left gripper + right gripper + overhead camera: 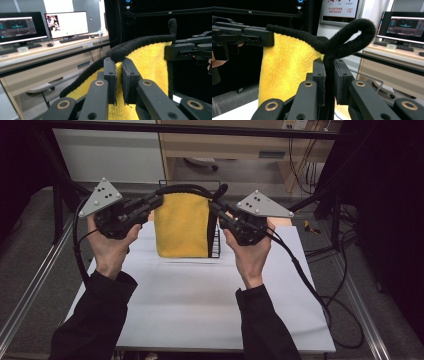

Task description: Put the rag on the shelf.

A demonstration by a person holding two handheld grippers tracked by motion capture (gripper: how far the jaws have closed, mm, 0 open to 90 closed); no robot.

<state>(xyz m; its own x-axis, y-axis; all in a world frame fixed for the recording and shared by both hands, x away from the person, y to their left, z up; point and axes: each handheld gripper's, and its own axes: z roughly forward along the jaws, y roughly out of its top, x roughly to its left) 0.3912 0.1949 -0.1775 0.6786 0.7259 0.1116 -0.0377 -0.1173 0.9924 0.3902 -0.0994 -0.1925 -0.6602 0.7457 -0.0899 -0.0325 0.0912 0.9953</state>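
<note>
Yellow terry cloth with a black rolled edge was what both sets of jaws pinched. In the left gripper view the left gripper (119, 75) had its two black pads pressed together on the towel (147, 67), the yellow pile squeezed up between them and the black trim (140, 45) running across just above the pad tips. In the right gripper view the right gripper (329, 77) was clamped on the same trim (329, 47), which stood up in a loop above the pads; yellow fabric hung down to the left of them, and the other gripper held the far corner. From the high view, the left gripper (150, 206) and right gripper (216, 207) each gripped one top corner of the towel (181, 225), so it hung as a flat yellow panel between them, top edge sagging slightly upward in an arc, black trim also down its right side. The lower edge of the towel sat close to the white table (200, 305), contact not clear. A black wire rack (216, 242) stood just behind and right of the towel, partly hidden by it. Left hand (112, 245) and right hand (250, 252) held the gripper bodies from below, grey triangular plates on top, dark sleeves coming in from the bottom. Cables trailed off each gripper, the right one looping to the floor.
</note>
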